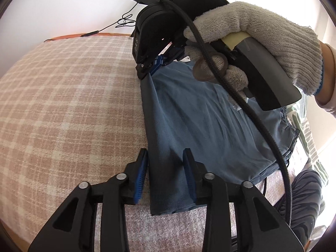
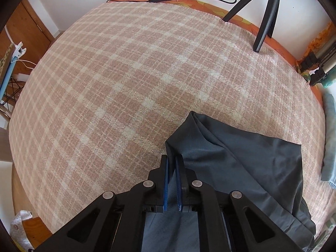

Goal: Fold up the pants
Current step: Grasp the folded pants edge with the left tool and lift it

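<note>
Right claw (image 2: pixel 172 168) pinches the pants (image 2: pixel 241 157) fold; left claw (image 1: pixel 166 163), spread astride the hem, should close squarely before lifting.

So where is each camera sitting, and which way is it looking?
Left wrist view: sits on the left gripper, looks forward and down along its open fingers at the blue pants; it also shows the right gripper and the gloved hand that holds it.
Right wrist view: sits on the right gripper, looks steeply down at the pants edge pinched between its pads, with the checked blanket and a tripod beyond; no hand shows.
Shared: pants, blanket, right gripper.
</note>
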